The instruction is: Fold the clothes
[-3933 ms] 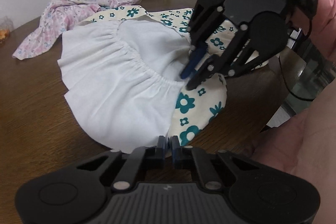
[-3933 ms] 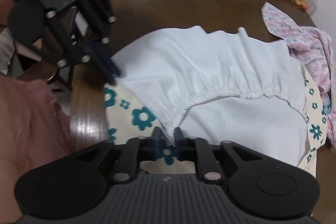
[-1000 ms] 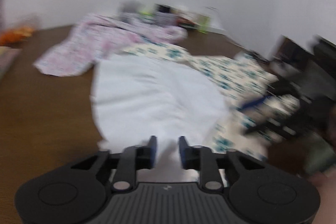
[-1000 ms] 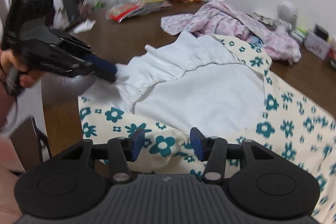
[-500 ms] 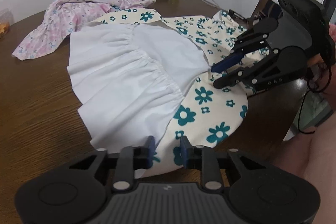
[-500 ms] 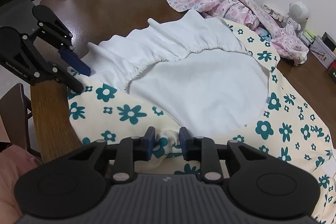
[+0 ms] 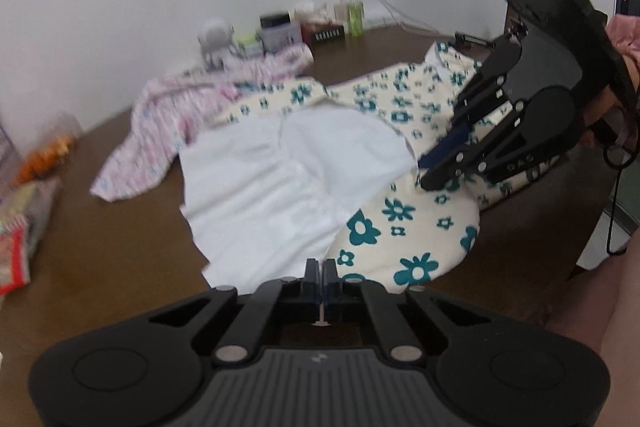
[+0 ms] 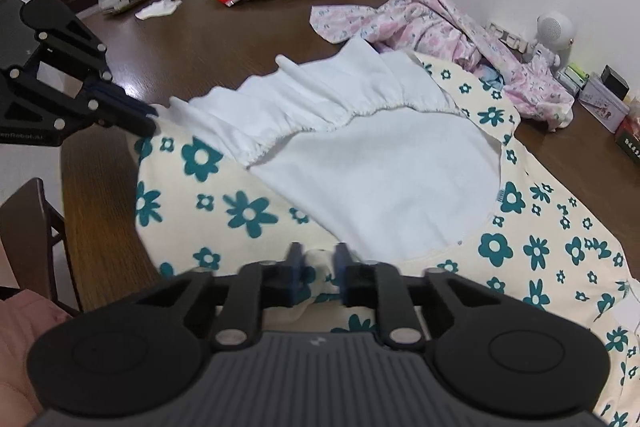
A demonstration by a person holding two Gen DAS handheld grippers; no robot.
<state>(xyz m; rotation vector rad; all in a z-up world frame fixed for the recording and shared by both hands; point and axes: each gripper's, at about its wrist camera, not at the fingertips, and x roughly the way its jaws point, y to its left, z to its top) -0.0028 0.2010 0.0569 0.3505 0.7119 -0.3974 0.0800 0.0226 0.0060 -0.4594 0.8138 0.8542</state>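
Left tool [image 7: 322, 273] is pinched fully together on the near hem of the cream cotton garment with teal flowers and white lining [image 7: 404, 223], which lies spread on the dark wooden table [image 7: 120, 267]. Right tool [image 8: 318, 269] is closing, a bunched fold of the same edge between its jaws. Light, limp cloth: it'll sag and drag, and the smooth lining may slide. Best hold looks like the doubled hem. The pink floral garment [image 8: 432, 27] lies beyond, at the far side.
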